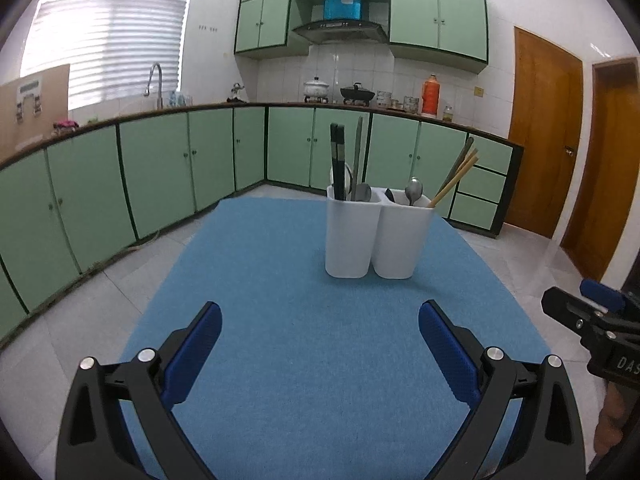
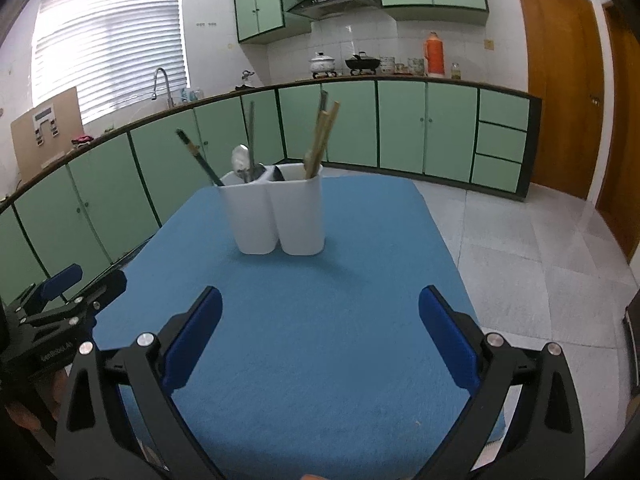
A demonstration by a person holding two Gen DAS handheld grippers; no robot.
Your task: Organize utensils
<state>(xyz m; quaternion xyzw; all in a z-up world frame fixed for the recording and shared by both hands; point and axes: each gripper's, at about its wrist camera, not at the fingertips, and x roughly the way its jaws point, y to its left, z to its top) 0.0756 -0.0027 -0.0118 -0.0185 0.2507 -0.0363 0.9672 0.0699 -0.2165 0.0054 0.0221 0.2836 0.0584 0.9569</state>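
Note:
A white two-compartment utensil holder [image 1: 376, 236] [image 2: 280, 216] stands upright on the blue mat [image 1: 304, 344] [image 2: 328, 320]. Its left compartment holds black chopsticks [image 1: 337, 160] [image 2: 199, 157], a grey utensil and a spoon [image 2: 241, 160]. Its right compartment holds wooden chopsticks [image 1: 456, 180] [image 2: 322, 136] and a spoon [image 1: 413, 190]. My left gripper [image 1: 320, 320] is open and empty, low over the mat in front of the holder. My right gripper [image 2: 320, 308] is open and empty, also short of the holder. Each gripper shows at the edge of the other's view.
The mat covers a table amid a tiled floor [image 2: 540, 264]. Green kitchen cabinets [image 1: 160, 168] run along the back and left. Wooden doors [image 1: 544, 128] stand at the right.

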